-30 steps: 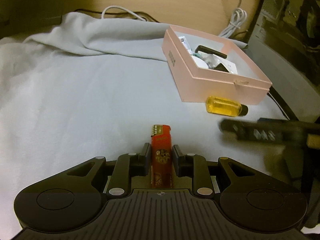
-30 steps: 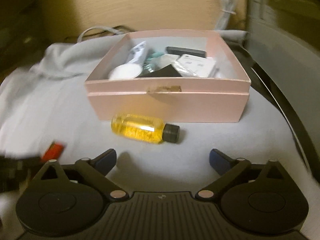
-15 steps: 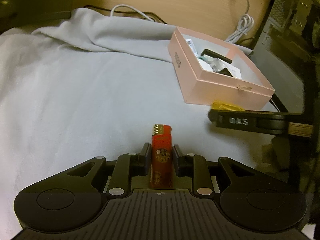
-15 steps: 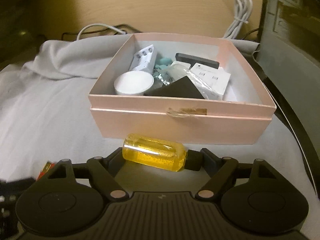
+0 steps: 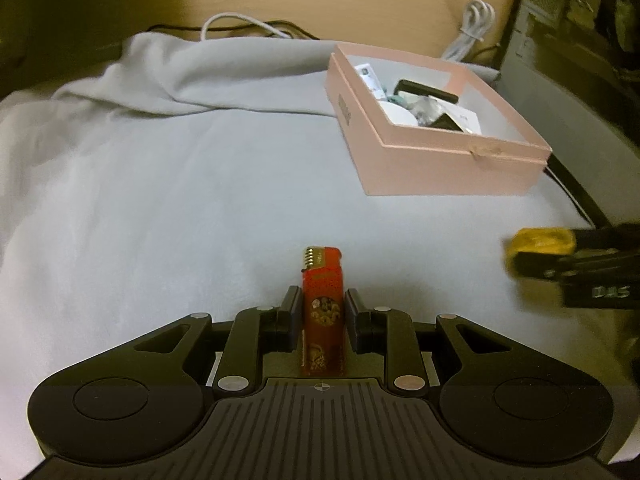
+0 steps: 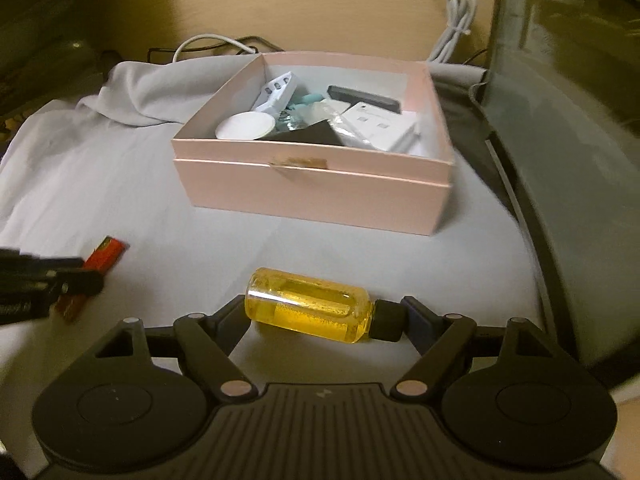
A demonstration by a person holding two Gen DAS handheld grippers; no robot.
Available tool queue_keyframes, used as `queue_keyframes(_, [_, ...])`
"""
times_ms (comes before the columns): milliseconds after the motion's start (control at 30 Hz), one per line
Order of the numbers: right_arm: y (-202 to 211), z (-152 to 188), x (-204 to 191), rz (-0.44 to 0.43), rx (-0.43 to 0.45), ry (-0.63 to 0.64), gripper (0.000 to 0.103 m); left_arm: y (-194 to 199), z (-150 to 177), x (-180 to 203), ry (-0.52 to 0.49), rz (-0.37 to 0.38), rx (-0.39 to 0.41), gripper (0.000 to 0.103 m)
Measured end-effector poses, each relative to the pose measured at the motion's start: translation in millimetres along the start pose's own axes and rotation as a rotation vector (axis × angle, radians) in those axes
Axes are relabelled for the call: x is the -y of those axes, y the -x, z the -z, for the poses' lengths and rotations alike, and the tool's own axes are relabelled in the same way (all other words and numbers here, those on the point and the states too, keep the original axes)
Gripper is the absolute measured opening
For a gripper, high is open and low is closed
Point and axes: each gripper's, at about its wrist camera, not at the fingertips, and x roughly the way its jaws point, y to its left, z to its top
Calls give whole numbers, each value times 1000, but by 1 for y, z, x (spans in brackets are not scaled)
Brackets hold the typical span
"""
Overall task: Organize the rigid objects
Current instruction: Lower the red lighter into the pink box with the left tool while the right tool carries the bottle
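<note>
Near the pink box (image 6: 316,196), the right gripper (image 6: 326,312) is pinching a yellow bottle (image 6: 310,310) endwise, the left gripper (image 5: 322,312) is clamping a red lighter (image 5: 322,312); the round bottle may be slipping free.

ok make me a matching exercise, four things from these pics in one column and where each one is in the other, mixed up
Things:
1. red lighter
2. yellow bottle
3. white round lid
4. white cable

Places:
A. inside the pink box
B. against the wall behind the box
C. held in the left gripper
D. held in the right gripper

Pairs: 1-C, 2-D, 3-A, 4-B
</note>
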Motion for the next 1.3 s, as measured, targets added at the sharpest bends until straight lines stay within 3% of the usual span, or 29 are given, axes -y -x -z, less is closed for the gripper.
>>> queue_keyframes(200, [39,13,15,49,81,52,81,10,8,29,-187,90,-43,26])
queue_keyframes(267, [48,16,19,70,100,58,81,14,8,38,-215,145,-58,26])
queue_keyframes(400, [63,24,26,111,132,61,81,28,-14,51,-214,235,-7,26])
queue_keyframes(567, [70,27,33,116,158,30,81,51,-84,67,-262,253,192,26])
queue_keyframes(700, [76,24,31,109,186,15,81,53,-162,76,-191,295,357,27])
queue_keyframes(833, [78,25,27,96,193,14,81,7,-209,78,-37,279,261,27])
queue_keyframes(1000, [74,33,37,108,170,-25,81,-15,-181,64,15,226,218,27])
queue_keyframes(1133, [66,35,48,110,137,-58,81,-5,-132,42,22,235,146,27])
queue_keyframes(1300, [58,18,40,91,152,15,81,11,-66,17,25,189,46,27])
